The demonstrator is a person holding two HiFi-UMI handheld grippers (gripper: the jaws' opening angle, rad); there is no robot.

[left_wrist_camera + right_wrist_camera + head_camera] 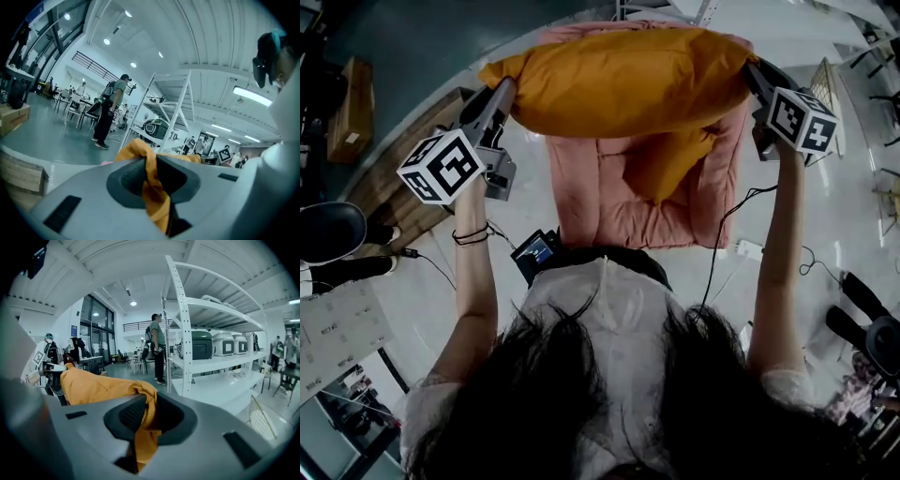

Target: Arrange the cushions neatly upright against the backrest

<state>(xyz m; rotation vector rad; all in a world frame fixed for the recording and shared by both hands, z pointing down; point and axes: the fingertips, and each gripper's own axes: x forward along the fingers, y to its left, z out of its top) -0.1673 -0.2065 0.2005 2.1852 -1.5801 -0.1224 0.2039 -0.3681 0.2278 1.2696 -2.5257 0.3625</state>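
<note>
Holding the orange cushion [619, 80] stretched between both tools, I have it hanging over the pink armchair [581, 197], toward 12 o'clock in the head view. The left gripper [499, 97], at 10 o'clock, has its jaws pinched on one bunched corner of the fabric. The right gripper [752, 77], at 2 o'clock, is clamped on the opposite corner the same way. Neither pair of jaws is spread. A second orange cushion [667, 161] lies slumped on the seat below, toward the seat's right half.

My read is that the step in hand is carrying this cushion to the backrest [567, 34], at 12 o'clock beyond it. To do it well I would keep both corners level so the cushion hangs flat rather than twisted. I would bring its lower edge down onto the seat first, toward the free 9 o'clock side, then lean the top back until it rests against the backrest. Only thin fabric is gripped, so a jerk could slip a corner out. I would let go only once it stands on its own.
</note>
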